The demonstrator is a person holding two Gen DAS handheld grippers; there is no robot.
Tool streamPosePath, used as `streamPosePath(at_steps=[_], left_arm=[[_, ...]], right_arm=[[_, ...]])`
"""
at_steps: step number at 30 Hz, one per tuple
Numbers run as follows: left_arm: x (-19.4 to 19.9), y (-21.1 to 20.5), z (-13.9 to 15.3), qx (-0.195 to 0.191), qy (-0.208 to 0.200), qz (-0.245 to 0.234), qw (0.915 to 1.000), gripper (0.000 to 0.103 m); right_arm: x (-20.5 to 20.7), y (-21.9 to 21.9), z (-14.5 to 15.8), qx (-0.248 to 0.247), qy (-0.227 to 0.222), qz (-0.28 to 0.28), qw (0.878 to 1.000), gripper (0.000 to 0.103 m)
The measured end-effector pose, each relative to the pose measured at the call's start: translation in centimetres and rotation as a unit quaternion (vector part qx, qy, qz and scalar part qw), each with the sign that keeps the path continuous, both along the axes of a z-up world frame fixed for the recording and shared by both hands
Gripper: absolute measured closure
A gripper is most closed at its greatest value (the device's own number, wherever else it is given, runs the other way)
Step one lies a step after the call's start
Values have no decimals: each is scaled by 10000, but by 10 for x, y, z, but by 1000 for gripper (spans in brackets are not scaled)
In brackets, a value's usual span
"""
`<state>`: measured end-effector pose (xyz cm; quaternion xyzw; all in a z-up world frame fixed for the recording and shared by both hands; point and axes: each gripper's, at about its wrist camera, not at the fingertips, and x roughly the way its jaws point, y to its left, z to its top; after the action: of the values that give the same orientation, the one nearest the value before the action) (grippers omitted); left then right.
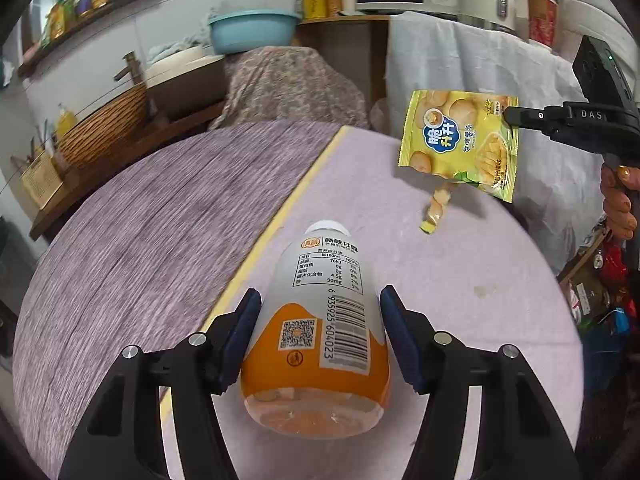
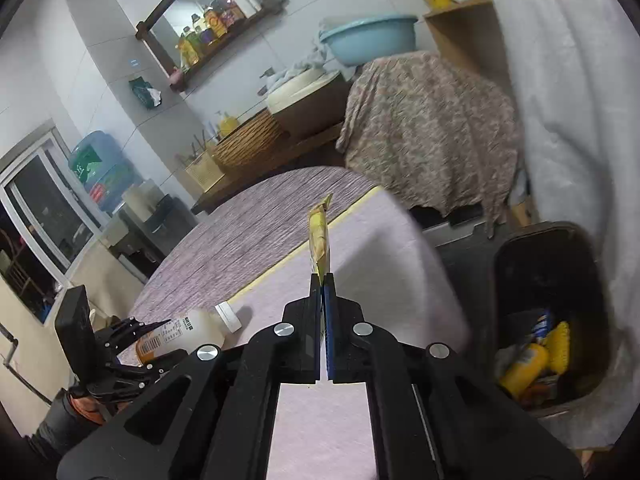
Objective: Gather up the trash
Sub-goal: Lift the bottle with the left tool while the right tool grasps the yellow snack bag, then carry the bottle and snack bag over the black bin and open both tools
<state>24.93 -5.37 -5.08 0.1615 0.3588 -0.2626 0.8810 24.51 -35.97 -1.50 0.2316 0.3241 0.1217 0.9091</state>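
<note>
A cluttered kitchen lay behind the desk point(image 1: 400, 208), which wore a pale lilac cover on the near part and a streaky purple cloth point(image 1: 160, 208) beyond a yellowish edge strip. Behind it stood a blue basin point(image 2: 370, 40), a draped floral fabric point(image 2: 428, 128) and a wall shelf of bottles point(image 2: 208, 28).

The left gripper point(image 1: 320, 300) pointed down at a plastic bottle point(image 1: 324, 320), orange at its base and white-capped, lying on its side on the lilac cover. The bottle lay between the blue-padded fingers point(image 1: 244, 332), base toward the camera, cap pointing away; the left pad seemed to touch it, while a narrow gap showed at the right pad, so a firm grip could not be confirmed.

The right gripper point(image 2: 323, 280) was clamped shut on a yellow snack bag point(image 1: 460, 140), pinched by one edge and hanging clear of the desk, ahead and to the right of the left fingers. A small yellow wrapper scrap point(image 1: 436, 208) lay below the bag. To the right of the right fingers, beside the desk, stood a dark trash bin point(image 2: 516, 264) already holding yellow packaging.
</note>
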Motion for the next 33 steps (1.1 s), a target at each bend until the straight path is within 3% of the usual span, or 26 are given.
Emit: streamPosePath(at_steps=[9,23,33], left_arm=[[-7,-41,18,-238,-171,-158,9994,44],[36,-52,46,-842,-208,435,9953,45],[43,-70,58,-770,-235,350,9961,45]], right_arm=[[-28,-38,7,47,-170,-250,9995,101],[-25,-24,15,26,-256,-193,9995,101],[-31,-31,19,12,-239,-273,9993,101]])
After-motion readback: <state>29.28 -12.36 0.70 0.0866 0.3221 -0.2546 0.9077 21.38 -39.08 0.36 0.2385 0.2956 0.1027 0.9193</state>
